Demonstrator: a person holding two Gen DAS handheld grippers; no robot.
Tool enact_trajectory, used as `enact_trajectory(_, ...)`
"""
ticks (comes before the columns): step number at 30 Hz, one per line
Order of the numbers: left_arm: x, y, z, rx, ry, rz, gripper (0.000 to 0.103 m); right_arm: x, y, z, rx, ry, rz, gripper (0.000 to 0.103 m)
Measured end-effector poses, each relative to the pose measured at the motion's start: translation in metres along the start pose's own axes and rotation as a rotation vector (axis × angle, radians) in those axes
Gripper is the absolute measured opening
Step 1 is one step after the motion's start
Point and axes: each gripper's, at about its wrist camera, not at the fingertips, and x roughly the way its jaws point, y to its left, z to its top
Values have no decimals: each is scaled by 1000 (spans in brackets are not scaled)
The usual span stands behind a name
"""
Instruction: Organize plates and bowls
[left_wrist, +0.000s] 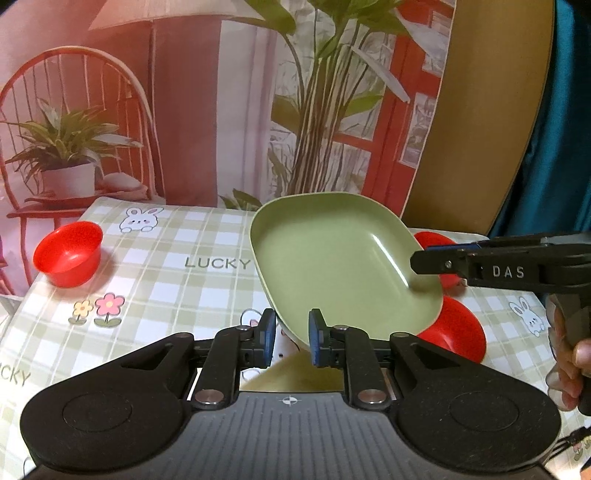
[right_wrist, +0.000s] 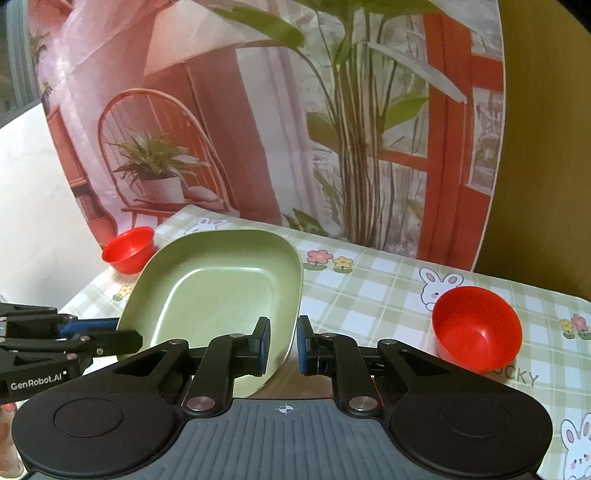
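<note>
With both the left tongs (left_wrist: 291, 338) and right tongs (right_wrist: 283, 345) clenched on the green plate (left_wrist: 340, 258) raised above the counter (left_wrist: 192, 280), keep it level between them.

Left gripper (left_wrist: 291, 338): angled downward, jaws narrowly set, clamped on a rim. Right gripper (right_wrist: 283, 345): same downward angle, jaws pinched on the opposite rim. Hand (left_wrist: 570, 363): wrapped around the right gripper's handle.

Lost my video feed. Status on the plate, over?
Both grippers, left and right, shut on green plate rim, plate lifted and tilted. Red bowls below on table. Nothing blocking.
</note>
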Motion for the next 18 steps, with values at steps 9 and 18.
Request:
enact_trajectory(9,-26,-4,-24,-6,10,-4,21,-12,13,-14,-17,6,24,14)
enact_trajectory(18,-37,-5,-49,-31,39,-27,23,-7,23,-31,-43,45,32,14)
